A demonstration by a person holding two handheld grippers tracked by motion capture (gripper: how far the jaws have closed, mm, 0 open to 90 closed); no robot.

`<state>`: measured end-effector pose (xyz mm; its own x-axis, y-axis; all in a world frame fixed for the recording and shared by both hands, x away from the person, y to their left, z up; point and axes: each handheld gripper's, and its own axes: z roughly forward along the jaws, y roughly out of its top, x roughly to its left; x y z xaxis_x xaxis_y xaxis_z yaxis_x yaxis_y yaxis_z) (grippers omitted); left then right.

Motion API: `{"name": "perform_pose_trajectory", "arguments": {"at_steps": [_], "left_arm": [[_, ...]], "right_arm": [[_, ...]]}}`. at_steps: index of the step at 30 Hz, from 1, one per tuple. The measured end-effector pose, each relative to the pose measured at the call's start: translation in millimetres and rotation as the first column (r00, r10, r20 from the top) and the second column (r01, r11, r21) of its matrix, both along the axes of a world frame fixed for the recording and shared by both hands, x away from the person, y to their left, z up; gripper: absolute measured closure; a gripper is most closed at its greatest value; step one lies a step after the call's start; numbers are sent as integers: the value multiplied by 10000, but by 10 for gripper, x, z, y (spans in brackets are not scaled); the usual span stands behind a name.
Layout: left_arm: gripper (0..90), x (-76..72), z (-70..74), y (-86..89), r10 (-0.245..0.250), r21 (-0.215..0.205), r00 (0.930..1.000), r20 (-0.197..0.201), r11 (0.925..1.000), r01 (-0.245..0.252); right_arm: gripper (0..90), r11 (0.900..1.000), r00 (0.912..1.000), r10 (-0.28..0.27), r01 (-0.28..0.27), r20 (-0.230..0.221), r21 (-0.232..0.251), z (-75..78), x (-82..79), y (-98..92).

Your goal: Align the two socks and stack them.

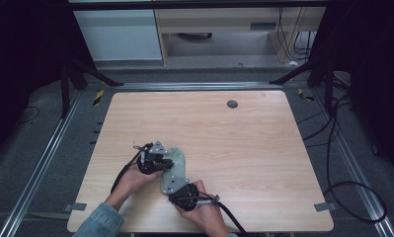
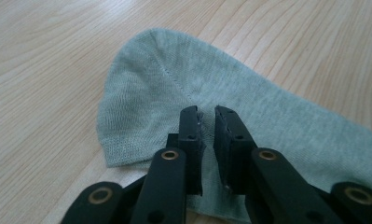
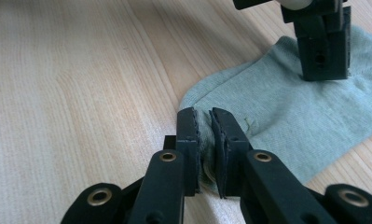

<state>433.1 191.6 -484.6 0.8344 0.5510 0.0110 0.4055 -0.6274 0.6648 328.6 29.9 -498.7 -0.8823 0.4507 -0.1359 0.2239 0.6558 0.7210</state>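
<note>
We pinch the pale green sock (image 1: 174,165) on the wooden table (image 1: 244,148): left gripper (image 2: 207,122) nipping its middle, right gripper (image 3: 203,122) clamping its edge. Likely next: lift together and fold, both grips firm.

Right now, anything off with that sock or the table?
Nothing stands out. The pale green sock lies flat on the table, with both tongs, left and right, pinching a fold of it.

Two grippers on a sock, lower centre of the frame

The left gripper (image 1: 166,160) and right gripper (image 1: 171,183) meet the pale green sock (image 1: 177,157) on the wooden table (image 1: 244,143); both seem pinched on fabric.
</note>
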Motion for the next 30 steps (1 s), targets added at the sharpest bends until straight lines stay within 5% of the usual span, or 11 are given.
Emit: {"name": "perform_pose_trajectory", "arguments": {"at_steps": [9, 15, 18, 23, 30], "left_arm": [[792, -93, 192, 47, -189, -182, 9992, 361, 9996, 196], [799, -194, 130, 55, -530, -103, 9983, 234, 9985, 532], [801, -206, 54, 48, -539, 269, 9983, 232, 9982, 533], [814, -195, -7, 84, -491, -129, 9988, -83, 9987, 490], [823, -212, -31, 60, -689, -11, 9976, -109, 9976, 689]], "right_arm": [[826, 9999, 10000, -1, 2, -83, 136, 42, -32, -28], [828, 9995, 9999, -60, 65, -142, 297, 75, -42, -77], [830, 9993, 9998, -64, 72, -212, 368, 98, -52, -98], [833, 9991, 9997, -41, 51, -231, 432, 159, -74, -150], [840, 9985, 9998, -20, 30, -192, 546, 291, -56, -206]]}}
